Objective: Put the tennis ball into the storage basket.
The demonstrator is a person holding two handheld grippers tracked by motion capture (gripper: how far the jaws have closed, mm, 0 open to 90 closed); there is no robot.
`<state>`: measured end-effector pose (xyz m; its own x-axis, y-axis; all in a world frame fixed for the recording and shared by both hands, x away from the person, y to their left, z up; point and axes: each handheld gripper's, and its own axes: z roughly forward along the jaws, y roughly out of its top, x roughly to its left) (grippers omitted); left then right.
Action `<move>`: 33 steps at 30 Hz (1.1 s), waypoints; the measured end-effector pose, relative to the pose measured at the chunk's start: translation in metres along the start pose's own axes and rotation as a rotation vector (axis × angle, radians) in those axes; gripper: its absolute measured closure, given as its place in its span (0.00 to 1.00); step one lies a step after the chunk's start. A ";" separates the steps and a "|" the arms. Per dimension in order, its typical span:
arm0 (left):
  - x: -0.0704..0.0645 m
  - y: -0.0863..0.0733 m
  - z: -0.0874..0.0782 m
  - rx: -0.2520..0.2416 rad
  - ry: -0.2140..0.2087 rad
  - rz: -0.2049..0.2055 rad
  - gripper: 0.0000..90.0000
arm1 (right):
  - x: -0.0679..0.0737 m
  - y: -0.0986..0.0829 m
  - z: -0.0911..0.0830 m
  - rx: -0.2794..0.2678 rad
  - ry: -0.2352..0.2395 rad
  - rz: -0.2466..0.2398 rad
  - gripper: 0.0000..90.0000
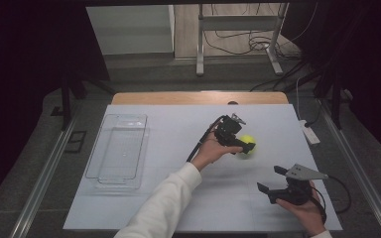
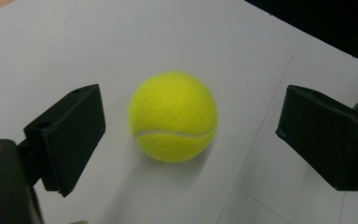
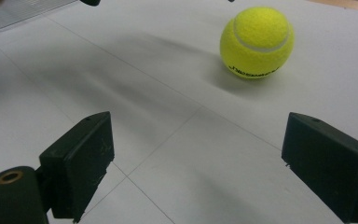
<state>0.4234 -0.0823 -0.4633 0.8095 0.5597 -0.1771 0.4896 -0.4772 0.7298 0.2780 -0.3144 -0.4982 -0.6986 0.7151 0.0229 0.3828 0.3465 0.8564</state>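
table (image 1: 144, 208): white sheet, ball rests free on right half
tray (image 1: 119, 148): clear, at left, well apart from ball
left gripper (image 1: 238, 144): jaws spread, straddling tennis ball (image 2: 173, 116); to be centred, lowered, then closed
right gripper (image 1: 273, 179): jaws spread, nothing held, kept clear

Yellow tennis ball (image 2: 173, 116) on white table (image 2: 51, 42), right-center.

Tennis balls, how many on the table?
1. The yellow felt tennis ball sits on the white table sheet, right of centre, between the open jaws of the left gripper, untouched. The clear plastic tray at left looks empty.
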 end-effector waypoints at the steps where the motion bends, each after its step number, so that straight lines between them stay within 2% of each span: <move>1: 0.000 0.000 0.001 0.003 0.001 0.000 0.09 | 0.000 0.000 0.000 0.000 0.000 0.000 0.11; 12: 0.006 -0.002 0.012 0.021 0.007 -0.026 0.08 | 0.000 0.000 0.000 -0.001 0.000 0.002 0.11; 33: 0.013 -0.007 0.026 0.040 0.005 -0.042 0.08 | 0.000 0.000 0.000 0.001 0.002 0.001 0.11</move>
<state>0.4387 -0.0896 -0.4881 0.7866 0.5829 -0.2038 0.5358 -0.4802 0.6945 0.2783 -0.3143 -0.4987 -0.6997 0.7141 0.0245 0.3839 0.3468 0.8558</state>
